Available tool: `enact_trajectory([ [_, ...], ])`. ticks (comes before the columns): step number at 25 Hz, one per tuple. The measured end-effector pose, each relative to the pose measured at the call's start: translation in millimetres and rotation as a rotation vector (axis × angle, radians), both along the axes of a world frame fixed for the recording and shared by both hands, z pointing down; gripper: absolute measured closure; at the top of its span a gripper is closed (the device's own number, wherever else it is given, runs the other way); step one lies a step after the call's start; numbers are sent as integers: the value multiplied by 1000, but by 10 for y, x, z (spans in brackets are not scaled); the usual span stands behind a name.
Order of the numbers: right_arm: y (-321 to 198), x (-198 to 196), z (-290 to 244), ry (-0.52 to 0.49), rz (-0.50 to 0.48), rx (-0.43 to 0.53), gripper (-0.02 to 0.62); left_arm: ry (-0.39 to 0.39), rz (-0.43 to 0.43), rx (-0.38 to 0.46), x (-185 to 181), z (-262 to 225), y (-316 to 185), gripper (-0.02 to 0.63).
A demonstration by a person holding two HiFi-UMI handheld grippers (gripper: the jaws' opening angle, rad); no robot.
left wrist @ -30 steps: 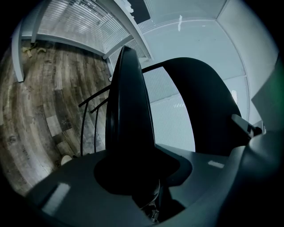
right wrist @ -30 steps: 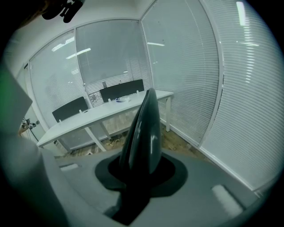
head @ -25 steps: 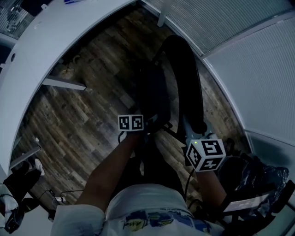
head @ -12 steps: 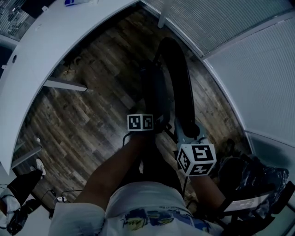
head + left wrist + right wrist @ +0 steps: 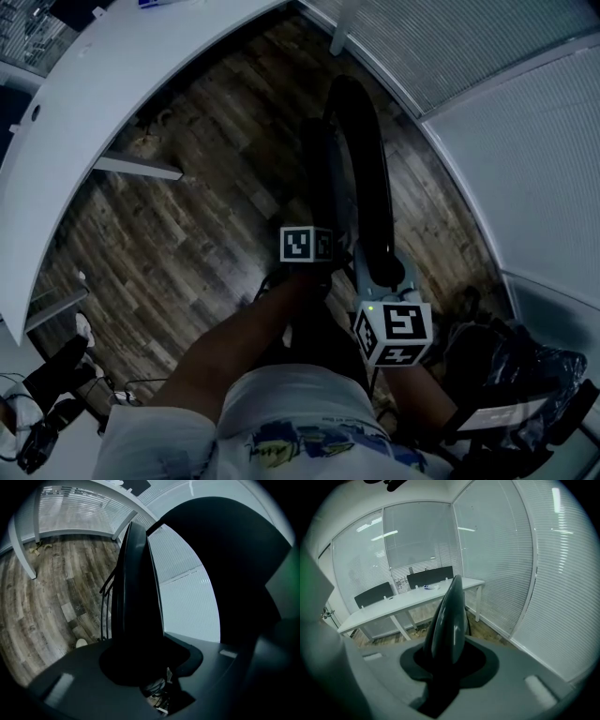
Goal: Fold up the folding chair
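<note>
Left claw (image 5: 140,665) clamps the left panel (image 5: 136,597) of the folding chair (image 5: 364,169), right claw (image 5: 443,670) the right panel (image 5: 450,620).

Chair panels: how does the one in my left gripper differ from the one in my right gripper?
In the head view, the left panel looks dull and matte, while the right panel shows a glossy sheen. The left panel is shorter, and the right panel reaches farther, with a rounded end. Both are black, seen edge-on, nearly parallel, and clamped between jaws.

Head view dim and bluish; both gripper views bend and darken toward their edges.
</note>
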State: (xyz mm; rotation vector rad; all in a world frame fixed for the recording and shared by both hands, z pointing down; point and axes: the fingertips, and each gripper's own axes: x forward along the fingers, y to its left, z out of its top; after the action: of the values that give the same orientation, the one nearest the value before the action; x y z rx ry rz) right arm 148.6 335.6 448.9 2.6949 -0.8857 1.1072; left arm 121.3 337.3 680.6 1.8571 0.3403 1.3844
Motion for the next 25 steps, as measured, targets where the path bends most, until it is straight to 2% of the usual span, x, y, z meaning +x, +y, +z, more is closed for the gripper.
enact_trajectory([
  [11,-129,-88,8,4,-15,-3,495,-52,22,31,48,-38,165,474],
  [17,-217,-185,8,31,-156,-56,495,-110,-48,-51,34,-58,310,474],
  [25,-352,-140,-49,51,-277,-107,503,-105,-143,-106,165,-124,307,474],
])
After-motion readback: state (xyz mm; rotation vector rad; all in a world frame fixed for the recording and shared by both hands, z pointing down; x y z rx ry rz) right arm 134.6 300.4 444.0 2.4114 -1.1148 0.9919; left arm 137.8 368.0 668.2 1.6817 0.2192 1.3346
